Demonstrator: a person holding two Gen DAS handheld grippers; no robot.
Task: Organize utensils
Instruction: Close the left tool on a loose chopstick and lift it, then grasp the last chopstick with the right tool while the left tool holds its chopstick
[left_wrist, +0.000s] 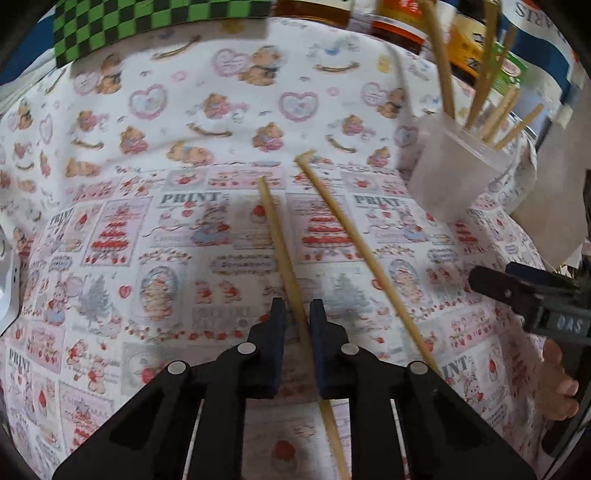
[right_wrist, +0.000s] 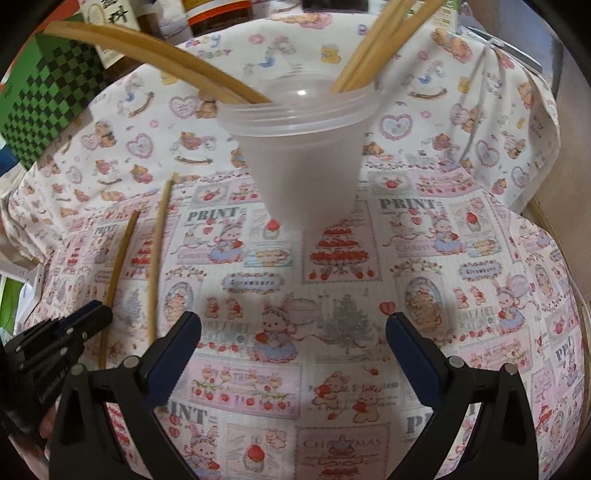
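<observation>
Two bamboo chopsticks lie on the printed cloth (left_wrist: 177, 122). My left gripper (left_wrist: 297, 314) is lowered over the left chopstick (left_wrist: 277, 236). The stick runs slantwise between its nearly closed fingers and the pads sit against it. The second chopstick (left_wrist: 365, 258) lies free just to the right. A frosted plastic cup (left_wrist: 450, 170) at the right rear holds several chopsticks upright. In the right wrist view the cup (right_wrist: 299, 162) stands straight ahead. My right gripper (right_wrist: 293, 321) hovers wide open and empty before it. The left gripper (right_wrist: 94, 315) shows at the lower left by both chopsticks (right_wrist: 159, 251).
A green checkered box (left_wrist: 147, 26) sits at the back left. Jars and cartons (left_wrist: 399, 18) line the far edge behind the cup. The right gripper (left_wrist: 491, 284), with a person's fingers (left_wrist: 557, 369) on it, stands at the right. The cloth drops off at the right edge.
</observation>
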